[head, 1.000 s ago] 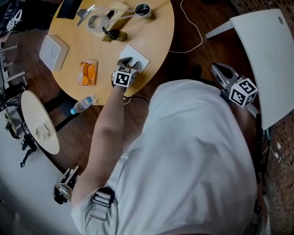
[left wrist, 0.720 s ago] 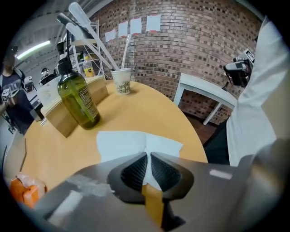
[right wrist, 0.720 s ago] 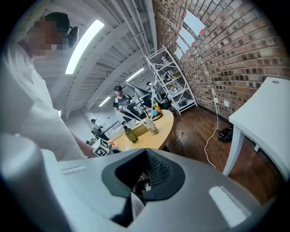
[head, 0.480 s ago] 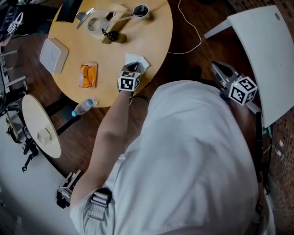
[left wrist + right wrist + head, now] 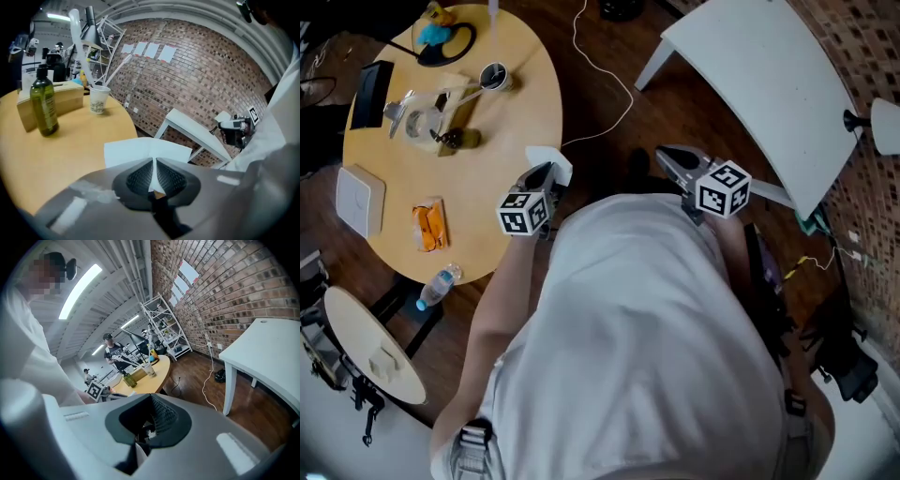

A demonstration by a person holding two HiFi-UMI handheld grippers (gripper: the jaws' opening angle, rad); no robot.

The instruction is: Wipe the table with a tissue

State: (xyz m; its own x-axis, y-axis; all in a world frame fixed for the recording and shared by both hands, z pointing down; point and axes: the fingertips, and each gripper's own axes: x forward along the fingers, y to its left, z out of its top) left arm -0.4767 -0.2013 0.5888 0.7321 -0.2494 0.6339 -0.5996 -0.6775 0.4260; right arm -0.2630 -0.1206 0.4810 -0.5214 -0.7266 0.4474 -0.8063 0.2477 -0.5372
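Note:
A white tissue [image 5: 551, 157] hangs just beyond the near rim of the round wooden table [image 5: 502, 159]. My left gripper [image 5: 545, 176] is shut on it, its jaws having just closed on the sheet. In the left gripper view the tissue [image 5: 140, 149] spreads out ahead of the left gripper [image 5: 153, 168], with a fold pinched between the ribbed pads. My right gripper [image 5: 673, 157] hovers over the dark floor to the right of the table. In its own view the right gripper [image 5: 150, 414] looks shut, and nothing is held.
On the table stand a green bottle [image 5: 43, 101], a wooden box [image 5: 58, 99] and a paper cup [image 5: 99, 99]; a white pad [image 5: 359, 200] and an orange packet [image 5: 429, 226] lie nearer. A white table [image 5: 769, 84] stands right. A water bottle [image 5: 437, 284] and cable [image 5: 602, 66] lie on the floor.
The left gripper stood open over the tissue lying on the table, then closed on it and lifted it off toward the table's near edge. The right gripper shifted only slightly.

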